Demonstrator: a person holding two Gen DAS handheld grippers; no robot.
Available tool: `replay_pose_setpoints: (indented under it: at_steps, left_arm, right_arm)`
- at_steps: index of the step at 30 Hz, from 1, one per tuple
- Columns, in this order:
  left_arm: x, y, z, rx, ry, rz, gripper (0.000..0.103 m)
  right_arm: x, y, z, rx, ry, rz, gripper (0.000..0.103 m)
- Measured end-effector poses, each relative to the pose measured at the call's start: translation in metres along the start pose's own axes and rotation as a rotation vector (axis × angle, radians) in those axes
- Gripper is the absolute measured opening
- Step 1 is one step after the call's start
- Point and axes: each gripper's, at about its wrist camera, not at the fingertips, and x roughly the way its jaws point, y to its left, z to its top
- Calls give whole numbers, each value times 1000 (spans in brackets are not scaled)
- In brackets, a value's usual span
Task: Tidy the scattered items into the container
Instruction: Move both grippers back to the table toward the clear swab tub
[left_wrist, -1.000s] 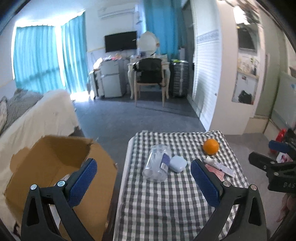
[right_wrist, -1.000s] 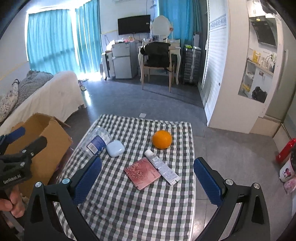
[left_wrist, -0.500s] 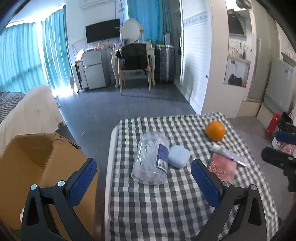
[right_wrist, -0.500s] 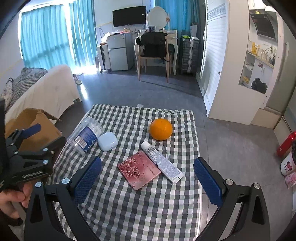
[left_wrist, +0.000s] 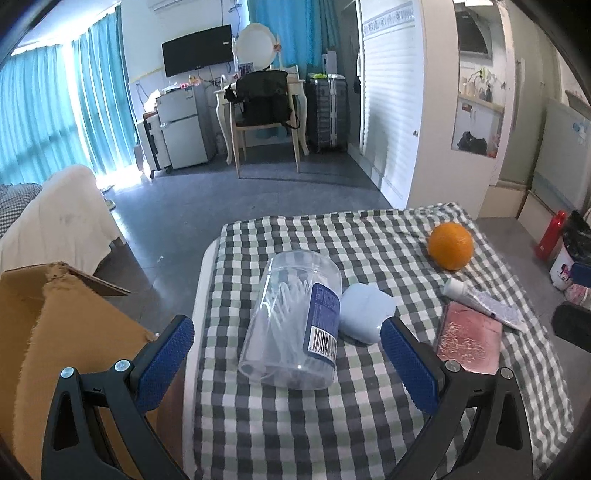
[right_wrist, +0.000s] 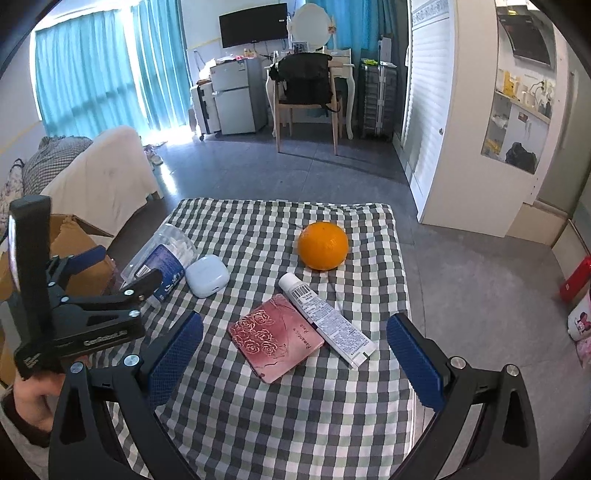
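Observation:
On the checked table (left_wrist: 369, 424) lie a clear jar of cotton swabs (left_wrist: 291, 317) on its side, a pale blue case (left_wrist: 364, 314), an orange (left_wrist: 450, 245), a white tube (left_wrist: 484, 304) and a pink booklet (left_wrist: 467, 338). My left gripper (left_wrist: 286, 363) is open, its fingers on either side of the jar's near end, not touching. My right gripper (right_wrist: 295, 363) is open just in front of the booklet (right_wrist: 275, 341) and tube (right_wrist: 327, 319). The cardboard box (left_wrist: 66, 332) stands left of the table.
A bed with a white cover (right_wrist: 99, 177) stands at the left. A chair with a black bag (right_wrist: 304, 85), a small fridge (right_wrist: 236, 96) and a suitcase (right_wrist: 376, 98) stand at the back. A white louvred wall (right_wrist: 432, 110) is at the right.
My left gripper has swung right from over the box to the table and come close to the jar. My right gripper has moved forward and lower toward the booklet.

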Motion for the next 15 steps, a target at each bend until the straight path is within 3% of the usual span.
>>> replay_pose_setpoints:
  at_steps: [8, 11, 13, 15]
  left_arm:
    - [21, -6, -1, 8, 21, 22, 103]
    - [27, -5, -2, 7, 38, 66, 103]
    - [30, -5, -4, 8, 44, 68, 95]
    - [36, -3, -6, -2, 69, 49, 68]
  right_arm:
    - [6, -5, -5, 14, 12, -3, 100]
    - [12, -6, -7, 25, 25, 6, 100]
    - [17, -6, -11, 35, 38, 17, 100]
    - [23, -5, -14, 42, 55, 29, 100]
